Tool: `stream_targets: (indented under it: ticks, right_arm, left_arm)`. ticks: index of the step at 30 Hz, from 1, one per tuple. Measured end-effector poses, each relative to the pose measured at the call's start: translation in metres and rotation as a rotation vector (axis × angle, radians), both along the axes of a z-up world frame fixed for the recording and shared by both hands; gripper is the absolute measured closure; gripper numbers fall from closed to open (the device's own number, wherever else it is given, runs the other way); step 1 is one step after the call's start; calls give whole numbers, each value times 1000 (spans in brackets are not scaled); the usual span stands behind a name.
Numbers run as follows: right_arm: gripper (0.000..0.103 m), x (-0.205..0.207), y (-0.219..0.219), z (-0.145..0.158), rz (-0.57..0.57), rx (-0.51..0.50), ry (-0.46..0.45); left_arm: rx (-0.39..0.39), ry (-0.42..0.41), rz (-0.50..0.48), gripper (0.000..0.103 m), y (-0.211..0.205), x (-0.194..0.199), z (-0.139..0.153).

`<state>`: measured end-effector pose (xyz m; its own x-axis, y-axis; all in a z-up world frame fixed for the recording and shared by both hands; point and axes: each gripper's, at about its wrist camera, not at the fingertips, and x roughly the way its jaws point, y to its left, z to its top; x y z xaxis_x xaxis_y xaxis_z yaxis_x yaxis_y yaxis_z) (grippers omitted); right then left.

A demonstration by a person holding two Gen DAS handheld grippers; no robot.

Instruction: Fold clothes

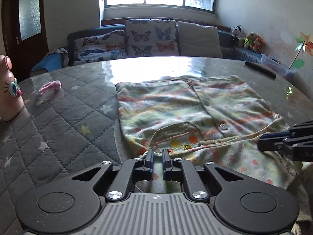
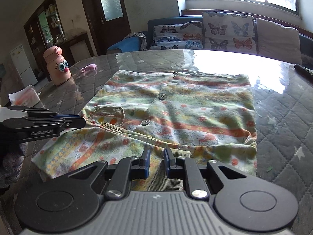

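A child's patterned button-up garment point(image 1: 172, 113) with orange and green stripes lies on the table, partly folded; it also shows in the right wrist view point(image 2: 176, 113). My left gripper point(image 1: 157, 153) is shut on the garment's near edge, by the small pocket point(image 1: 176, 135). It shows from the side in the right wrist view point(image 2: 78, 120). My right gripper point(image 2: 157, 152) is shut on the near hem, with cloth and a ribbed cuff between its fingers. It shows at the right in the left wrist view point(image 1: 262, 139), pinching the stretched edge.
The table has a grey quilted cover point(image 1: 58, 117) under a glossy sheet. A pink bottle with a face point(image 2: 57, 68) and a pink fuzzy thing point(image 2: 89, 67) stand at the left, a tissue pack point(image 2: 27, 98) nearer. A dark stick point(image 1: 260, 69) lies far right. A sofa with butterfly cushions point(image 1: 150, 39) is behind.
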<state>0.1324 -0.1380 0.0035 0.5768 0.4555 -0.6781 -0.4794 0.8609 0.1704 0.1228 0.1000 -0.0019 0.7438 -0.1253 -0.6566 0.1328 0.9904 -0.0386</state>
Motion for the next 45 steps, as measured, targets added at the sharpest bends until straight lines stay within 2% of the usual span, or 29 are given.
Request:
stream_targets:
  ticks: [5, 7, 9, 16, 20, 24, 25, 27, 29, 32, 37, 39, 45]
  right_arm:
    - [87, -2, 0, 0, 19, -8, -7]
    - [83, -5, -1, 3, 29, -8, -13]
    - [71, -9, -1, 6, 44, -11, -25]
    - [71, -28, 0, 8, 98, -44, -52]
    - [71, -39, -3, 3, 114, -72, -71]
    - [71, -47, -11, 3, 111, -60, -74]
    - [71, -49, -13, 3, 109, -56, -74]
    - [71, -53, -18, 4, 107, -46, -76]
    - [71, -58, -22, 4, 109, -39, -81]
    - [71, -63, -24, 3, 118, -49, -93]
    - [70, -66, -27, 6, 116, -59, -92]
    - [66, -67, -30, 7, 112, -61, -92]
    - [60, -74, -39, 11, 113, -73, -96]
  left_arm:
    - [7, -5, -8, 94, 8, -6, 6]
    - [18, -16, -5, 94, 10, -15, 10]
    - [19, -25, -13, 94, 12, -29, 13]
    - [76, -26, -38, 94, 5, -69, 2]
    - [74, -27, -26, 94, 6, -79, 1]
    - [104, -26, -24, 93, 3, -86, 4]
    - [118, -28, -29, 92, 0, -88, 5]
    - [159, -40, -45, 84, -7, -96, 7]
    - [207, -71, -78, 61, -17, -105, 11]
    - [263, -115, -155, 51, -35, -118, 15]
    - [346, -149, -292, 49, -66, -131, 7]
    - [375, -156, -339, 49, -76, -134, 2]
    - [451, -201, -460, 49, -107, -139, -11]
